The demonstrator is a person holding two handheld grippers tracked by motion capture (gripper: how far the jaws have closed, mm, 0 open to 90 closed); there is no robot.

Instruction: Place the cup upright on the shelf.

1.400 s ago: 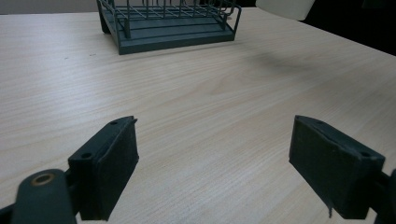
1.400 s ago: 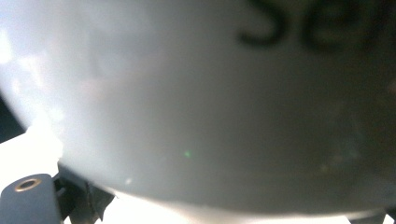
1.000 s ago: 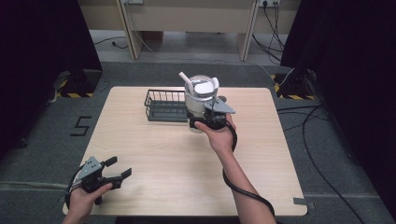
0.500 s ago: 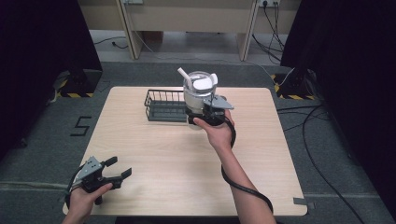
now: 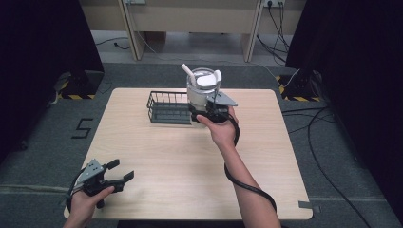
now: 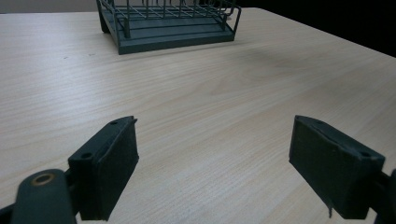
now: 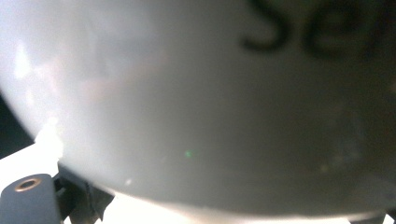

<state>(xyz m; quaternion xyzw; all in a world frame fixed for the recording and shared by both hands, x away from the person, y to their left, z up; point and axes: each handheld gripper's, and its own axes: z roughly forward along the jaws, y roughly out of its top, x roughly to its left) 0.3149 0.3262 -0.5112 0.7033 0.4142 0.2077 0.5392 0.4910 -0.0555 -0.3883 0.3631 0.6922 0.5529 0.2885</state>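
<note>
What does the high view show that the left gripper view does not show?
High view alone: the white jug gripped by the right hand-held gripper beside the wire basket, above the table, and the left hand-held gripper whole. Left gripper view alone: that gripper's jaw pads close up, wide apart. Both share the basket and the wooden table.

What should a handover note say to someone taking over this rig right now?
Right gripper: shut on the white container, held beside the right end of the wire basket; whether it is lifted off the table cannot be told.
Left gripper: open, holding nothing, at the table's near left corner.
Done: container grasped.
Left: judging by its place, probably setting it in the basket, which looks empty, or down beside it, then letting go.
</note>
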